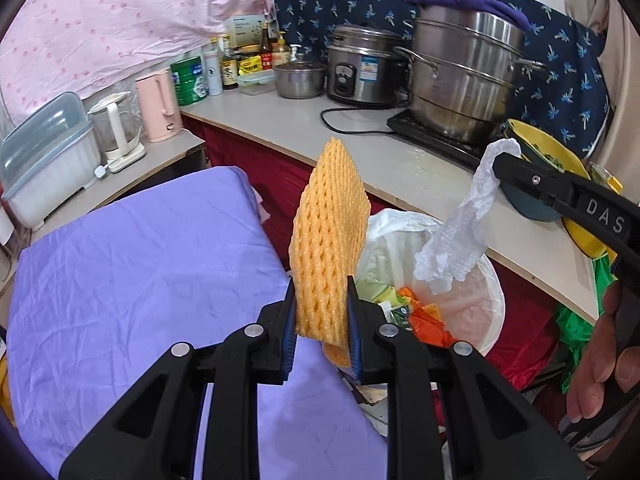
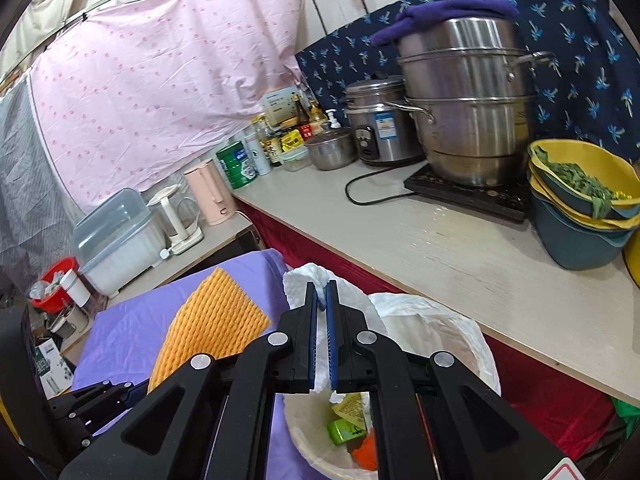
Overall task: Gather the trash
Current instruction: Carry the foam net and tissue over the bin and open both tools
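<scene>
My left gripper [image 1: 321,292] is shut on an orange foam fruit net [image 1: 330,236] and holds it upright over the purple cloth, just left of the trash bin. The net also shows in the right wrist view [image 2: 212,320]. My right gripper [image 2: 321,292] is shut on a crumpled white paper towel [image 2: 304,280]. In the left wrist view the towel [image 1: 460,236] hangs from that gripper [image 1: 506,160] above the bin. The white bag-lined trash bin [image 1: 494,280] holds coloured wrappers and also shows in the right wrist view [image 2: 440,328].
A purple cloth [image 1: 140,264] covers the surface on the left. A counter [image 2: 440,240] behind the bin carries a steel steamer pot [image 2: 468,104], a rice cooker [image 2: 380,120], stacked basins [image 2: 580,200] and bottles. A pink kettle [image 1: 158,100] and a plastic box [image 1: 44,152] stand further left.
</scene>
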Action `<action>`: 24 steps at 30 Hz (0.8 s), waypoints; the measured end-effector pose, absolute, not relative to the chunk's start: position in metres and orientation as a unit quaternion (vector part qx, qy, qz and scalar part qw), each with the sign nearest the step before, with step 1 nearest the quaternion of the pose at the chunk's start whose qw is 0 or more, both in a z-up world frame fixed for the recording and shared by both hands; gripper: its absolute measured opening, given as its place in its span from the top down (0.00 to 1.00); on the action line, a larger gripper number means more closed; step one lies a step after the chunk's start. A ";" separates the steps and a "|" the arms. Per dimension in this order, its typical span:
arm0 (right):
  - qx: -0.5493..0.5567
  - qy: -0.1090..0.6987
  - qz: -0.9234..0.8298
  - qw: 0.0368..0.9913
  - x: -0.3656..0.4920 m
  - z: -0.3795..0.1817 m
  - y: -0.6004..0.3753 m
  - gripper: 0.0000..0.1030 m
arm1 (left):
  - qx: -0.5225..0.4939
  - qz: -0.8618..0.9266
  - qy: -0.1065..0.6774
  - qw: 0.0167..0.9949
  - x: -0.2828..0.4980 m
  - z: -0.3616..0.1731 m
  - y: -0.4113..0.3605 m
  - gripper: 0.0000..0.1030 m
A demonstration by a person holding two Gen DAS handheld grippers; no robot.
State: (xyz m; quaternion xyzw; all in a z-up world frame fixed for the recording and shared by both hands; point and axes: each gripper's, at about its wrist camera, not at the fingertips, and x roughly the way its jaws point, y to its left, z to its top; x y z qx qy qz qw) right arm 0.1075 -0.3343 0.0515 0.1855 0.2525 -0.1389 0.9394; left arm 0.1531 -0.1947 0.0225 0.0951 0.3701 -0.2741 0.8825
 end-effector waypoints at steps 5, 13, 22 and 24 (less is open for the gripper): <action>0.198 0.262 -0.149 0.933 0.102 0.036 -0.351 0.95 | 0.107 -0.281 0.381 0.874 0.151 0.011 -0.215 0.80; 0.210 0.273 -0.161 0.925 0.097 0.019 -0.365 0.95 | 0.119 -0.291 0.402 0.860 0.150 -0.010 -0.237 0.80; 0.220 0.274 -0.176 0.919 0.091 0.008 -0.376 0.89 | 0.122 -0.297 0.413 0.852 0.152 -0.028 -0.252 0.62; 0.223 0.273 -0.179 0.918 0.089 0.008 -0.378 0.83 | 0.121 -0.288 0.403 0.860 0.151 -0.027 -0.253 0.35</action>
